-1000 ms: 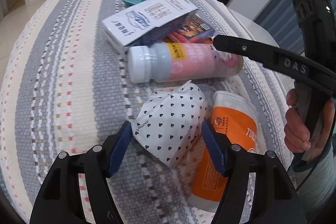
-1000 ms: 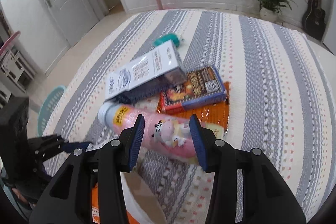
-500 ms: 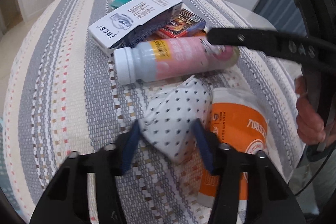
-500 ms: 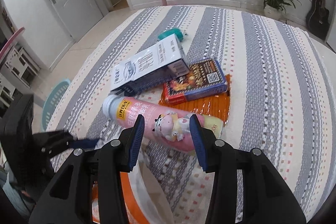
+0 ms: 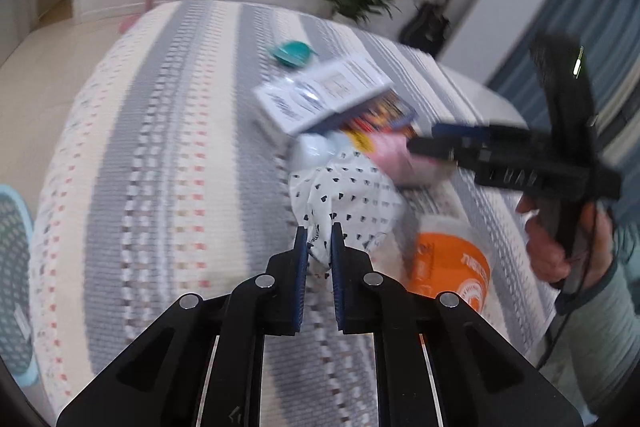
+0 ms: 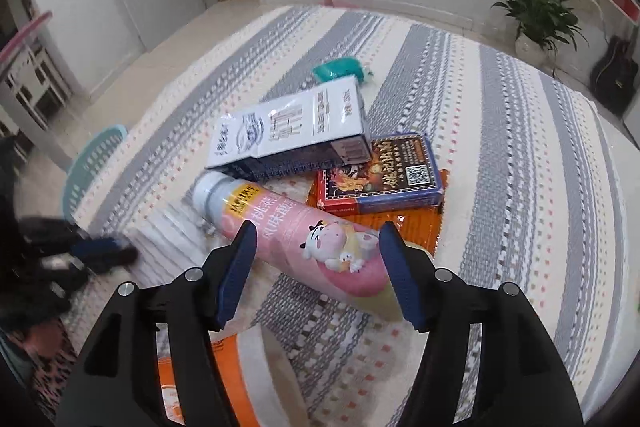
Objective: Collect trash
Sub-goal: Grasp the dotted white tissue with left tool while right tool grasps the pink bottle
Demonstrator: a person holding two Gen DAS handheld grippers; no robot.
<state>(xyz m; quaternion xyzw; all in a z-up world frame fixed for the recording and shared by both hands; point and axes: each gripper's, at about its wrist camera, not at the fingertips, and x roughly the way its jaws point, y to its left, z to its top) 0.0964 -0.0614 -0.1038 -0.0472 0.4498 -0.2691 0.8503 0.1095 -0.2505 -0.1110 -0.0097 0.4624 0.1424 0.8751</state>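
Note:
My left gripper (image 5: 319, 243) is shut on a crumpled white wrapper with black dots (image 5: 348, 195) and holds it above the striped cloth (image 5: 168, 147). My right gripper (image 6: 314, 267) is open, its jaws on either side of a pink bottle with a white cap (image 6: 296, 231) that lies on the cloth. The pink bottle (image 5: 392, 155) is partly hidden behind the wrapper in the left wrist view, where the right gripper (image 5: 448, 147) reaches in from the right.
A white and blue carton (image 6: 292, 131) leans on a dark box (image 6: 384, 175) over an orange foil wrapper (image 6: 416, 223). An orange-labelled packet (image 5: 452, 267) lies near me. A teal object (image 6: 340, 69) sits farther back. A teal basket (image 5: 12, 267) stands on the floor at left.
My left gripper has shut on the dotted wrapper and lifted it up and back. My right gripper has opened wider and come closer around the pink bottle.

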